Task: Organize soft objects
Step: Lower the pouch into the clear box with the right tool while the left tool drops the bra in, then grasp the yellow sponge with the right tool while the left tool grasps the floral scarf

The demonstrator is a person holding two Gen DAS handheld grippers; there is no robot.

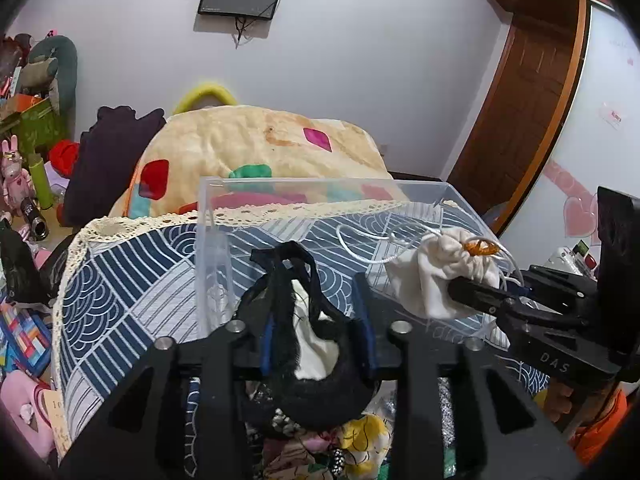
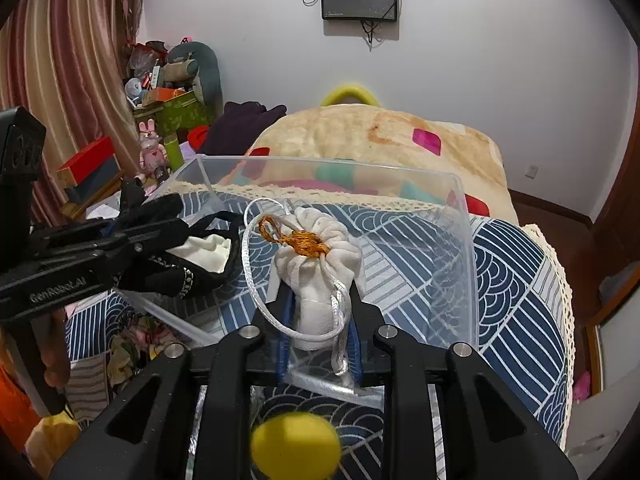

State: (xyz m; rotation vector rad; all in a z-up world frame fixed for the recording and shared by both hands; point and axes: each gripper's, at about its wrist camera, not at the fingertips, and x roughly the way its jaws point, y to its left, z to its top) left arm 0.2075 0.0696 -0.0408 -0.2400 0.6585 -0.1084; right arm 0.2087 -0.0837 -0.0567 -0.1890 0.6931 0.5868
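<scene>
My left gripper point(image 1: 316, 308) is shut on a black fabric pouch with cream lining point(image 1: 316, 344), held over the near edge of a clear plastic bin point(image 1: 208, 240). My right gripper point(image 2: 316, 300) is shut on a white drawstring pouch point(image 2: 320, 264) with an orange tassel and a white cord, held over the bin point(image 2: 460, 240). In the left wrist view the right gripper point(image 1: 476, 296) holds the white pouch point(image 1: 436, 276) at the right. In the right wrist view the left gripper point(image 2: 160, 232) holds the black pouch point(image 2: 188, 268) at the left.
The bin stands on a blue and white wave-pattern cloth point(image 2: 520, 280) with a lace edge. A cream blanket point(image 1: 248, 144) lies behind. A pile of soft items point(image 1: 360, 440) lies below the left gripper. A yellow ball point(image 2: 296, 444) sits below the right gripper. Toys and boxes point(image 2: 168, 96) crowd the left.
</scene>
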